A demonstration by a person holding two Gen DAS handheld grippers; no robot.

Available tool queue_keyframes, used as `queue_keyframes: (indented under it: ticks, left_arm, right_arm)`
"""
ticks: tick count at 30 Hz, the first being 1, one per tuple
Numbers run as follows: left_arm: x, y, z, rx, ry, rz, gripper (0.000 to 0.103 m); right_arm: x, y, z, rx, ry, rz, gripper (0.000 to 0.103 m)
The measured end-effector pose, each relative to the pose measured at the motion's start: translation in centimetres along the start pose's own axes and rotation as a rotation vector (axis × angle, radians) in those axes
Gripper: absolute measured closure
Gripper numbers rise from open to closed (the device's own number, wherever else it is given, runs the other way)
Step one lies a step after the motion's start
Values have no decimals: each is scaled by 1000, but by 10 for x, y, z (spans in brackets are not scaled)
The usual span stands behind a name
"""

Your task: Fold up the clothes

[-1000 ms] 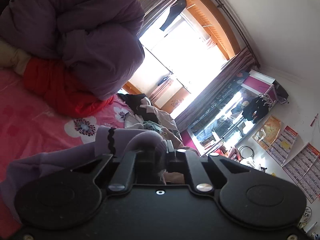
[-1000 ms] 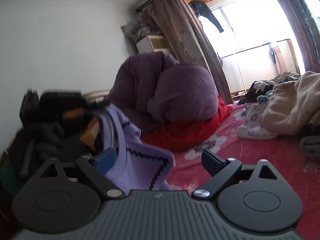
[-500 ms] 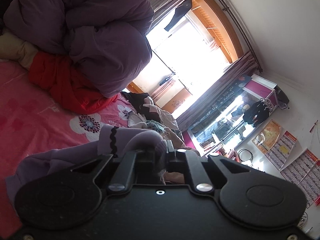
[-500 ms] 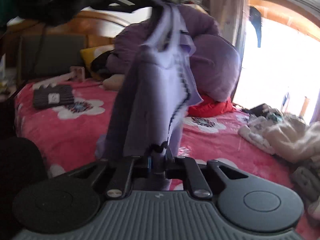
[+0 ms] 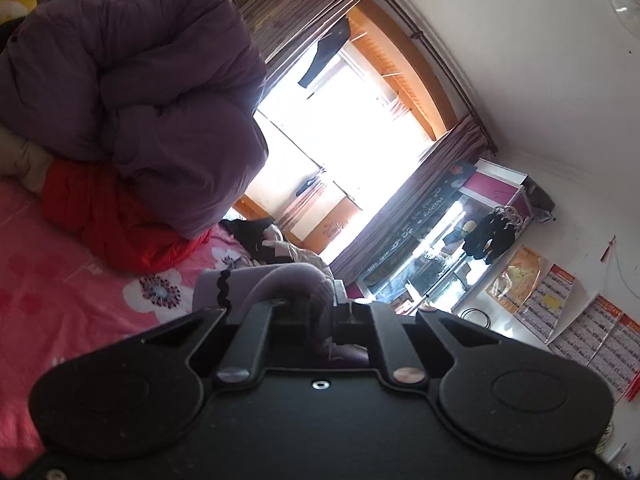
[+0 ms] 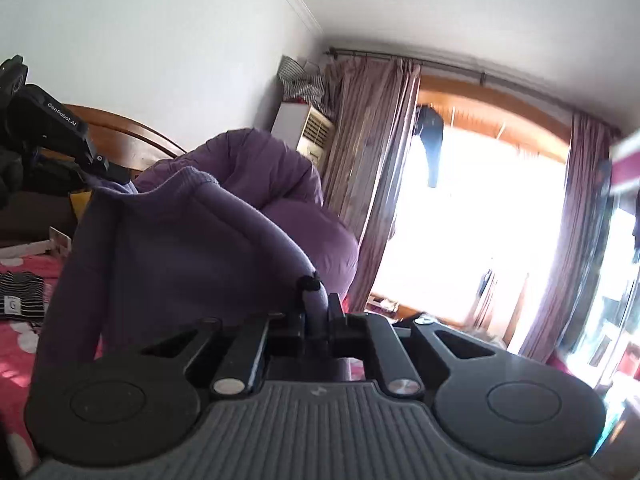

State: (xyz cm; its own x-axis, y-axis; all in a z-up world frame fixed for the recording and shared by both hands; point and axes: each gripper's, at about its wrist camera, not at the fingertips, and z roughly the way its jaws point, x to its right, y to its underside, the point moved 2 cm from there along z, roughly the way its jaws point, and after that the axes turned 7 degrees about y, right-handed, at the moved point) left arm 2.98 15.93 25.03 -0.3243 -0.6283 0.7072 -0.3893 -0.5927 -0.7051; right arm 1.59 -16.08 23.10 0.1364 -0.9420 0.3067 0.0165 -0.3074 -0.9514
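Note:
A lilac knitted garment with dark zigzag trim hangs stretched between both grippers above the pink flowered bed. My right gripper is shut on one edge of it, the cloth rising up and left from the jaws. In the right wrist view the other gripper holds the far end at upper left. My left gripper is shut on a bunched fold of the same garment, its trim showing just left of the jaws.
A big purple duvet lies heaped on a red blanket at the head of the bed. More loose clothes lie near the bright window. A striped dark item rests on the bed at left. A glass cabinet stands by the wall.
My right gripper went from open beside the garment to shut on its edge, then rose and rolled so the view now faces the window. The left gripper lifted a little, still gripping.

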Motion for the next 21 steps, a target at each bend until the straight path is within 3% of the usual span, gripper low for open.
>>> queue_keyframes:
  ticks: [2, 4, 8, 11, 17, 21]
  left_arm:
    - [-3, 0, 1, -28, -10, -51, 97]
    - [3, -1, -4, -3, 5, -17, 97]
    - [-4, -11, 2, -1, 3, -65, 97]
    - [2, -25, 10, 4, -2, -40, 97]
    - [8, -67, 40, 9, -30, 16, 97]
    - [-3, -91, 62, 16, -69, 38, 97]
  right_arm:
    - [2, -12, -4, 16, -9, -20, 92]
    - [3, -19, -10, 36, -10, -31, 92]
    - [2, -27, -17, 44, -44, -16, 92]
    - [1, -30, -14, 42, -58, 3, 92]
    - [-2, -33, 12, 32, -152, 213, 92]
    - [-25, -33, 31, 25, -254, 324, 92]
